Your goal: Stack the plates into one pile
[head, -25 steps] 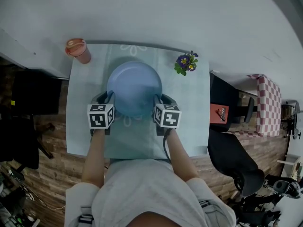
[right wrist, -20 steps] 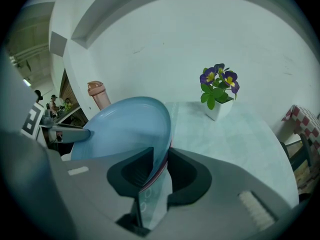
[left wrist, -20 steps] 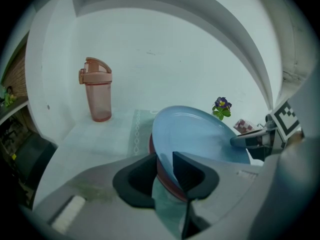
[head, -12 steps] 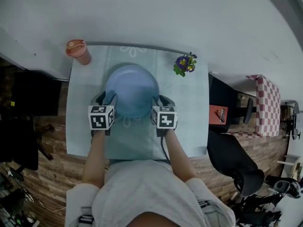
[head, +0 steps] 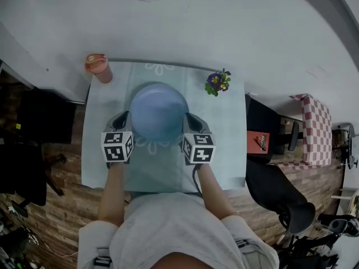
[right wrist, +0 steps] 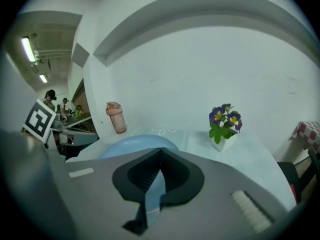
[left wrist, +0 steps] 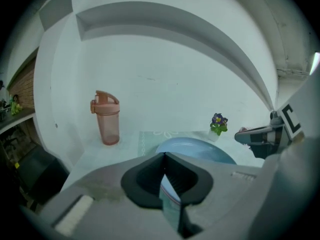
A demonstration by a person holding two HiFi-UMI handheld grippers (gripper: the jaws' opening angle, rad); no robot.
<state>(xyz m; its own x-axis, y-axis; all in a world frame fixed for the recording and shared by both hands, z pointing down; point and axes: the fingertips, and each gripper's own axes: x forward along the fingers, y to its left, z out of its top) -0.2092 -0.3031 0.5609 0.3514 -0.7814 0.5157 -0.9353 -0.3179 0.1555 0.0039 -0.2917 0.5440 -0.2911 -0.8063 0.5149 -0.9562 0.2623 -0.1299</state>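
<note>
Dressed in a pale grey short-sleeved shirt (head: 168, 228), loose and softly creased over chest and shoulders. Cut with wide sleeves (head: 92, 234) ending above the elbows, forearms (head: 112, 189) bare below them. Fitted near each shoulder with a grey strap and dark buckle: left buckle (head: 102, 258), right buckle (head: 242, 242). Trailed along the right forearm by a thin dark cable (head: 195, 179).

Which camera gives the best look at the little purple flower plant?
The right gripper view: the potted purple flower stands close and unblocked, blooms, leaves and white pot all plain. In the head view the flower is small, seen from above. In the left gripper view the flower is tiny, beyond the blue plate.
</note>
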